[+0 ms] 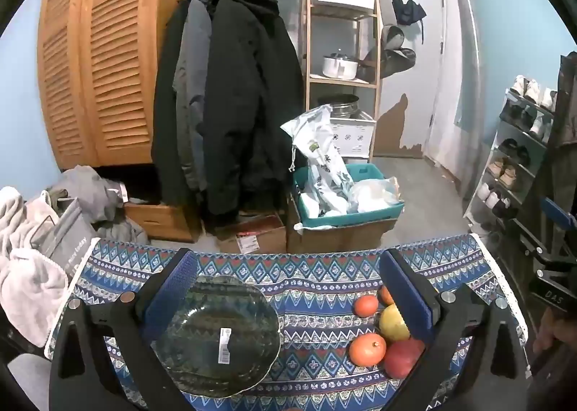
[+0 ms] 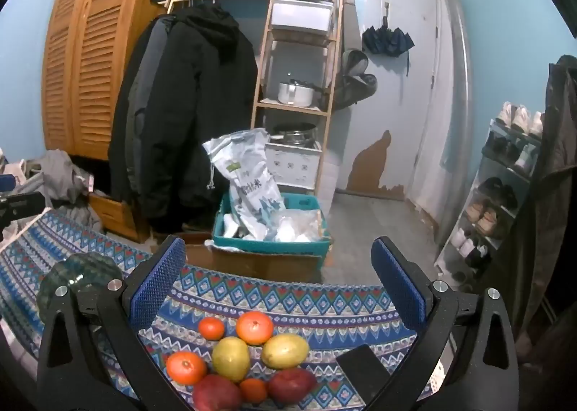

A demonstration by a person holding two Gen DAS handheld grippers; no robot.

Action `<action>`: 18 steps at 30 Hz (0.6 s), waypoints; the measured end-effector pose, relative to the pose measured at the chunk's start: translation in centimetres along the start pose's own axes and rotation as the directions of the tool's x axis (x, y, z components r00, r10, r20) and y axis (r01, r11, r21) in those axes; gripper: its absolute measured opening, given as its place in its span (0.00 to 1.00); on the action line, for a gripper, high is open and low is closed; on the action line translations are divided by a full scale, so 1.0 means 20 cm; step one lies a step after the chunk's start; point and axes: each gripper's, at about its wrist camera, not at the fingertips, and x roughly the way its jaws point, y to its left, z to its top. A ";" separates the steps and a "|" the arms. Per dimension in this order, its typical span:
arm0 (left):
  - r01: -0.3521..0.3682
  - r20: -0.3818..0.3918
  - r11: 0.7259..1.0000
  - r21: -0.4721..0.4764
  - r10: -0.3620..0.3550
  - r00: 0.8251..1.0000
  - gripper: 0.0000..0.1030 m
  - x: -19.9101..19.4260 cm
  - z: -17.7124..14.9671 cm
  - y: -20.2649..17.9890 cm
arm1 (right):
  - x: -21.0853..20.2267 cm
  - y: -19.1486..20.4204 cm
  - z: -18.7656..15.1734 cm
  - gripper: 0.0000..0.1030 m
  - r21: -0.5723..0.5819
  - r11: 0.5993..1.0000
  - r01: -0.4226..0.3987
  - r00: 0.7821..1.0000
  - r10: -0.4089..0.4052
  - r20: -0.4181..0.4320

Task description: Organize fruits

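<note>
On the patterned blue tablecloth (image 1: 317,284) I've got everything laid out in front of me. My left gripper (image 1: 288,288) is spread wide with nothing between its blue pads (image 1: 173,288), hovering over the table. Under it, toward its left finger, sits the dark green glass plate (image 1: 220,335), with a white barcode sticker on it and no fruit on it yet.

All the fruit is bunched up to the right of the plate, well apart from it. From the right wrist cam I can count them: a small orange (image 2: 211,328) and a bigger orange (image 2: 254,327) at the back, two yellow-green mangoes (image 2: 230,357) and (image 2: 285,350) in the middle touching each other, another orange (image 2: 186,367) on the left, then two red apples (image 2: 216,393) and (image 2: 291,385) up front with a tiny orange (image 2: 253,390) wedged between them.

My right gripper (image 2: 283,281) is wide open too, holding nothing, and the fruit pile sits right below the gap between its fingers. A black phone (image 2: 364,371) lies flat on the cloth just right of the pile, near the right finger.

The plate shows only as a sliver (image 2: 79,272) at the left of the right cam, mostly behind the gripper body.
</note>
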 end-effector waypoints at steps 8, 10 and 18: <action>-0.012 0.010 1.000 0.012 0.011 1.000 0.99 0.00 0.00 -0.02 | 0.00 0.00 0.00 0.98 -0.011 1.000 0.003 1.000 -0.003 -0.013; -0.008 0.009 1.000 0.010 0.007 1.000 0.99 0.00 0.00 -0.03 | 0.00 0.00 0.00 0.98 -0.012 1.000 0.003 1.000 -0.003 -0.012; 0.004 0.005 1.000 0.000 -0.004 1.000 0.99 0.00 -0.01 0.00 | 0.00 0.01 0.00 0.98 -0.016 1.000 0.006 1.000 -0.006 -0.012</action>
